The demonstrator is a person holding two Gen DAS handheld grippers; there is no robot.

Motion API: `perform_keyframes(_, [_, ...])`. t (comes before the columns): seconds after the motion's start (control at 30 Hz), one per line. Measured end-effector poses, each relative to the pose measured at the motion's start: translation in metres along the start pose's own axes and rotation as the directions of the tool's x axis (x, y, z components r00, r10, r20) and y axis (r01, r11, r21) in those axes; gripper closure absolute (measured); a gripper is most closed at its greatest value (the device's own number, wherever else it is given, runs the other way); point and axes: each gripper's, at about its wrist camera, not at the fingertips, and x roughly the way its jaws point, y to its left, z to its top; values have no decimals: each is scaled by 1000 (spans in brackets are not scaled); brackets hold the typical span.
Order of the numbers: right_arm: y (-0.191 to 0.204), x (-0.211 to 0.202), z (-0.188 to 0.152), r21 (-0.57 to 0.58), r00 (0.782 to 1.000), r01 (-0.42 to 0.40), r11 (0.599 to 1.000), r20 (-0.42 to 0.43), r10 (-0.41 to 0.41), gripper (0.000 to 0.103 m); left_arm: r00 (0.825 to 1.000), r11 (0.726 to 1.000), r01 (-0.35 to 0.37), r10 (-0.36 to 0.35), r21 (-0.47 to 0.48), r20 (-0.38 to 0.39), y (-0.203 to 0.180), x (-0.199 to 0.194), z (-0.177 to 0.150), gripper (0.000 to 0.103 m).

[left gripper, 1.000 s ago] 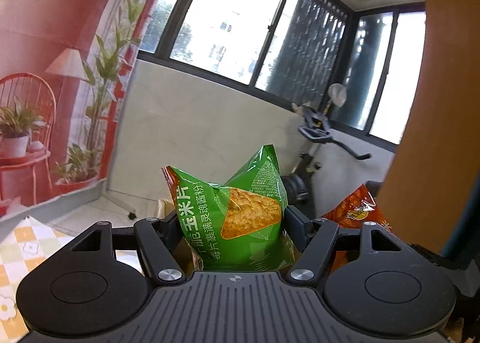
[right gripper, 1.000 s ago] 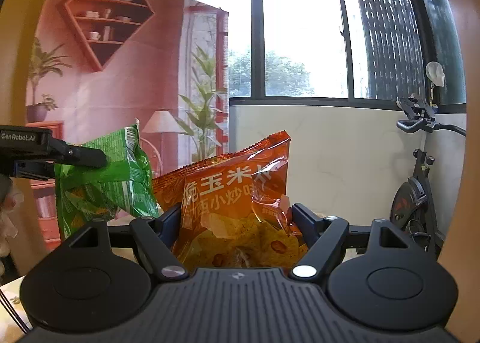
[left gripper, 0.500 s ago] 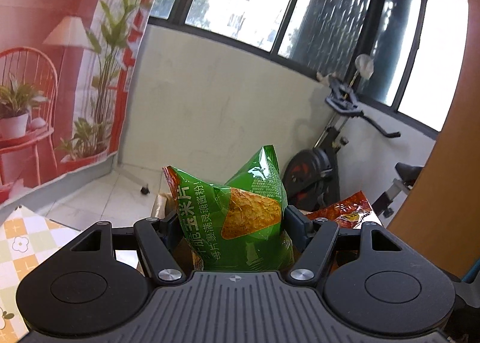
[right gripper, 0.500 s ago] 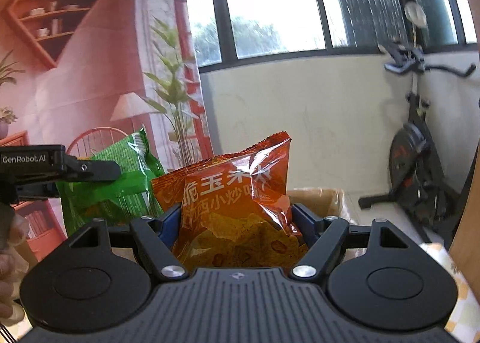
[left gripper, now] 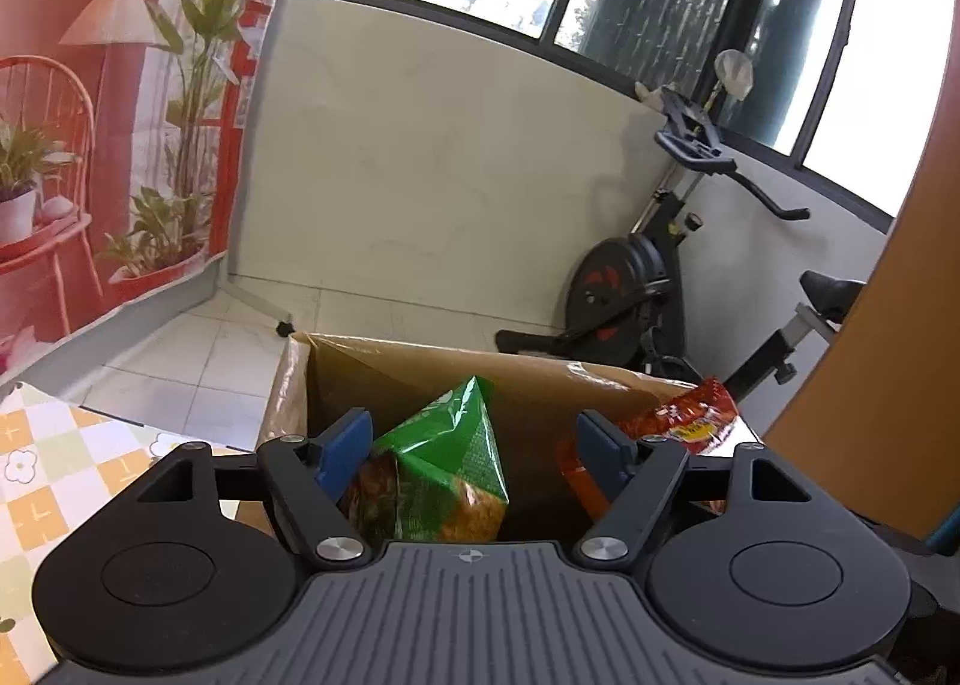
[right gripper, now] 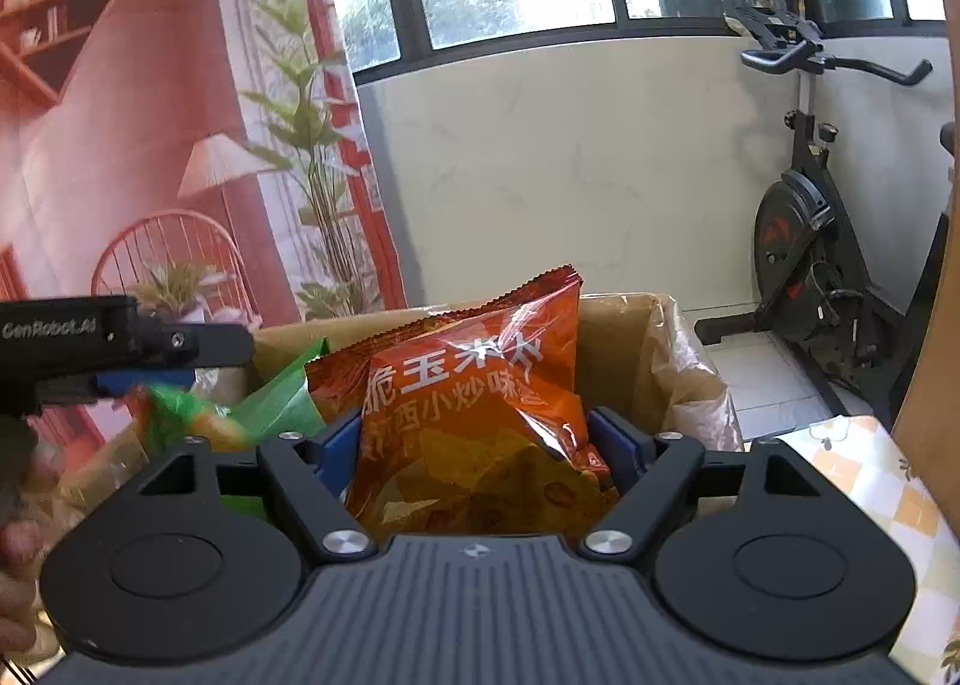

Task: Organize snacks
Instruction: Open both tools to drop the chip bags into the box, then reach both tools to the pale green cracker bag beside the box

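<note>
In the left wrist view my left gripper point(left gripper: 474, 445) is open over a cardboard box point(left gripper: 420, 367). A green chip bag point(left gripper: 444, 469) sits loose between the spread fingers, tilted, down inside the box. An orange-red bag point(left gripper: 684, 415) shows at the right. In the right wrist view my right gripper point(right gripper: 480, 445) is shut on the orange chip bag point(right gripper: 474, 397), held upright above the box point(right gripper: 618, 337). The left gripper point(right gripper: 120, 349) and the blurred green bag point(right gripper: 228, 415) appear at the left.
A checkered tablecloth point(left gripper: 54, 463) lies under the box; it also shows in the right wrist view point(right gripper: 876, 481). An exercise bike point(left gripper: 648, 277) stands by the white wall. A wooden panel point(left gripper: 888, 325) rises at the right. A printed backdrop point(right gripper: 150, 145) hangs on the left.
Both grippers have tilted down over the box. My left gripper has opened and the green bag has dropped from its fingers into the box. The right gripper keeps hold of the orange bag.
</note>
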Motion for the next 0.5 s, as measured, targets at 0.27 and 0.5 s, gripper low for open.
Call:
perform_keyframes(0.27, [7,-11,2,-23,1000,-7,1000,-13,6,12,999,1000,-15,14,5,52,-3,-34,0,23])
perform_keyframes(0.5, [14,-53,-7,-57,999,-26,998,40,28,12,997,1000,-8,7,9,76,-12,-70,-14,22])
